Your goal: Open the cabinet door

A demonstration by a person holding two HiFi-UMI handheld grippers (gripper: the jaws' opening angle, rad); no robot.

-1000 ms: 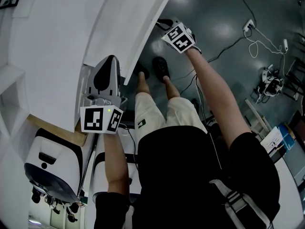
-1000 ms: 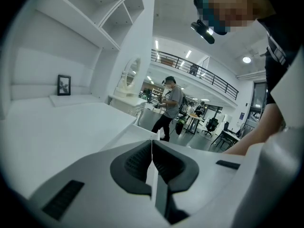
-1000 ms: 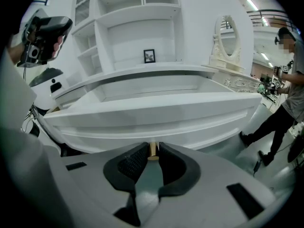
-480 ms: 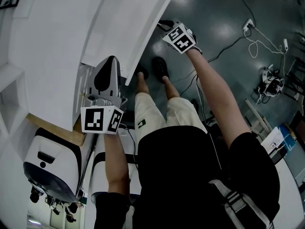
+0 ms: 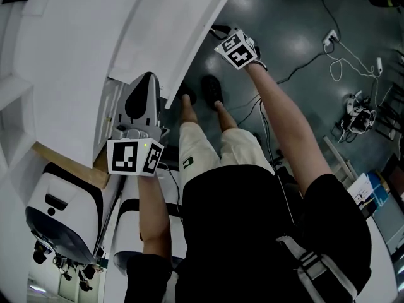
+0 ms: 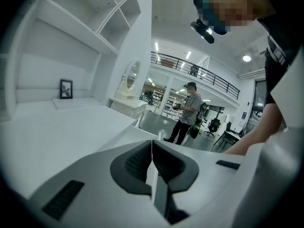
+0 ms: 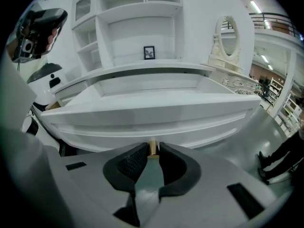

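Note:
The white cabinet door [image 7: 152, 113] stands pulled out towards me, with its panel filling the middle of the right gripper view. Its small brass knob [image 7: 152, 147] sits between the dark pads of my right gripper [image 7: 152, 152]. The pads touch the knob on both sides while the jaws are opening. In the head view the right gripper [image 5: 218, 33] reaches the door's outer edge [image 5: 196, 49]. My left gripper [image 5: 144, 90] hangs beside the door's lower corner, shut and empty. Its pads [image 6: 142, 160] meet in a thin seam.
A white and black machine [image 5: 63, 213] stands at lower left. Cables and a socket strip [image 5: 341, 52] lie on the dark floor at right. My legs and shoes [image 5: 211, 90] are below the door. Shelves with a small picture frame [image 7: 149, 52] and a mirror [image 7: 226, 34] stand behind. A person [image 6: 186, 113] stands far off.
The left gripper has crept up a little beside the door. The right gripper stays at the knob and the door edge has barely shifted.

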